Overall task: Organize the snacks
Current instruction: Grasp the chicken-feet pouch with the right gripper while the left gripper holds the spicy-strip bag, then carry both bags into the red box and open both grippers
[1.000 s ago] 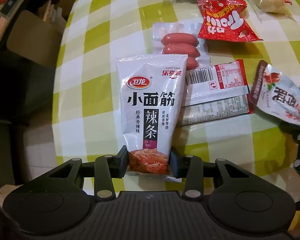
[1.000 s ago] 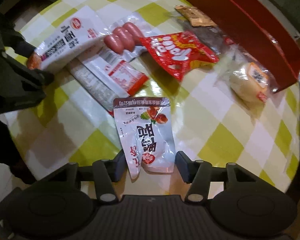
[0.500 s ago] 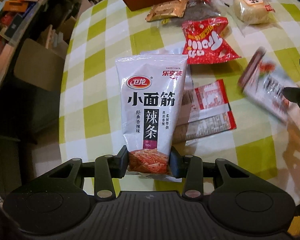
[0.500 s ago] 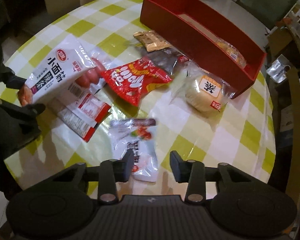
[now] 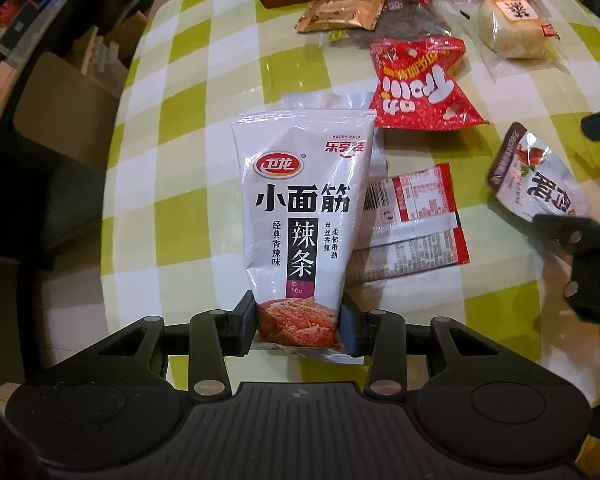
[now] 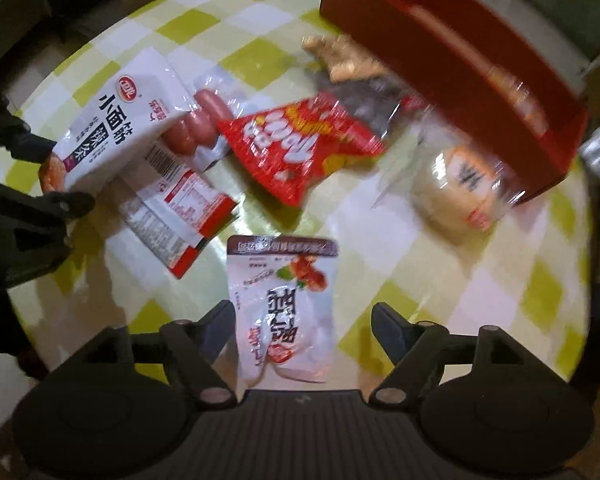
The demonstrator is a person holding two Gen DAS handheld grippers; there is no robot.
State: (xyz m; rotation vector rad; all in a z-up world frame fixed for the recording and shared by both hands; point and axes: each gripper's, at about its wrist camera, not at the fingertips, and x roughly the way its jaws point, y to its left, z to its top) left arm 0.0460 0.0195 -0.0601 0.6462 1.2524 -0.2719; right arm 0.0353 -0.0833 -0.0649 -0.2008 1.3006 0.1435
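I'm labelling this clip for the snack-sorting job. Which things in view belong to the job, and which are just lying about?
Part of the job:
white spicy-strip packet, clamped in left gripper
small white pouch, between right gripper's opening jaws
red packet
sausages
bun
red box

Lying about:
cardboard boxes beside the table

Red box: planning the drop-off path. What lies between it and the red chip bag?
A gold packet and a dark packet, clearest in the left wrist view.
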